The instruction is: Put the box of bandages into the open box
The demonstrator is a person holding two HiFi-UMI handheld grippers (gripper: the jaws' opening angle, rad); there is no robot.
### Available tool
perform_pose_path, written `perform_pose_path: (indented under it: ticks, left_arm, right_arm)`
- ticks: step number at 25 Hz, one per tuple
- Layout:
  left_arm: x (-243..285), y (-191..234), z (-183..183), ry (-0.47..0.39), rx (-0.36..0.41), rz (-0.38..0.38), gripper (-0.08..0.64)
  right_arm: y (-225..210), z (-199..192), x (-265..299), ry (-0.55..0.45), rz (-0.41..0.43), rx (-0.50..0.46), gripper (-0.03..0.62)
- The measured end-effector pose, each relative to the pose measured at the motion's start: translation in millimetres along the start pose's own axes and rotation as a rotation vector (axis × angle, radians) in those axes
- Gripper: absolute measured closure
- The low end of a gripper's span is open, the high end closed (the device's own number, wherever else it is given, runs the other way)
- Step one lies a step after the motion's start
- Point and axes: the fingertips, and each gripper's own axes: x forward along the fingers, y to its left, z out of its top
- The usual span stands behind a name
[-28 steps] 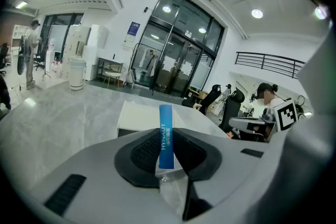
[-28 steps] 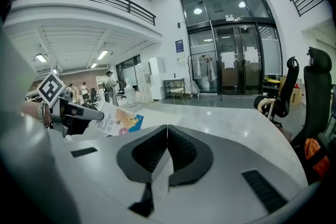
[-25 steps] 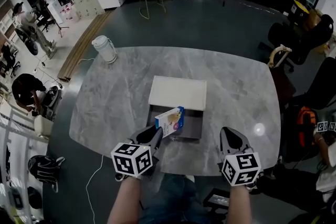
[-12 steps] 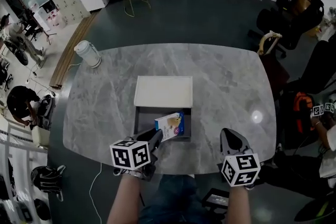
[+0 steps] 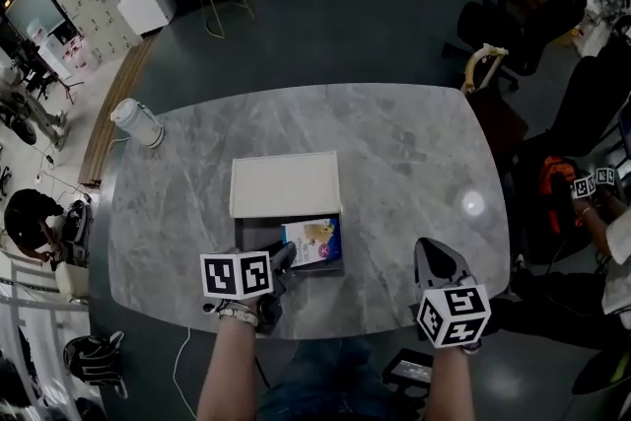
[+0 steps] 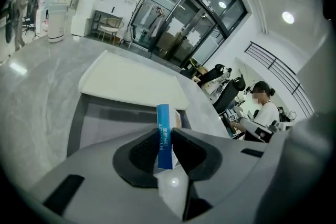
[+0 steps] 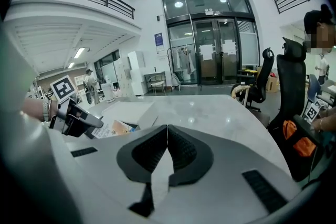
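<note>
The blue and white box of bandages (image 5: 315, 241) lies tilted in the dark open box (image 5: 258, 237), whose white lid (image 5: 285, 182) stands open behind it. My left gripper (image 5: 283, 257) is shut on the bandage box's near edge; in the left gripper view its blue spine (image 6: 165, 136) stands upright between the pads. My right gripper (image 5: 431, 260) hovers at the table's near right edge, shut and empty (image 7: 167, 150). The right gripper view shows the left gripper (image 7: 79, 118) and the bandage box (image 7: 115, 128) at its left.
A white jug (image 5: 137, 123) stands at the far left corner of the grey marble table (image 5: 414, 153). Office chairs (image 5: 523, 30) and an orange bag (image 5: 560, 187) sit beyond the table's right side. People are at the left (image 5: 30, 217) and right (image 6: 261, 107).
My left gripper has lowered the bandage box from above the open box down into it. The head view has shifted, so the table sits further left. The right gripper has kept its place.
</note>
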Motion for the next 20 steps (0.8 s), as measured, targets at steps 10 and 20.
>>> perform_pose_path:
  ticks: [10,20]
  left_arm:
    - [18.6,22.6,-1.1,0.043,-0.044,0.076,0.459]
    - [36.9,45.9,-15.4,0.173,0.173,0.318,0.454]
  right_arm:
    - [-2.4,8.7,10.0,0.020,-0.006,-0.032,0.568]
    - [-8.3,15.2,17.2,0.027,-0.025,-0.045,0.568]
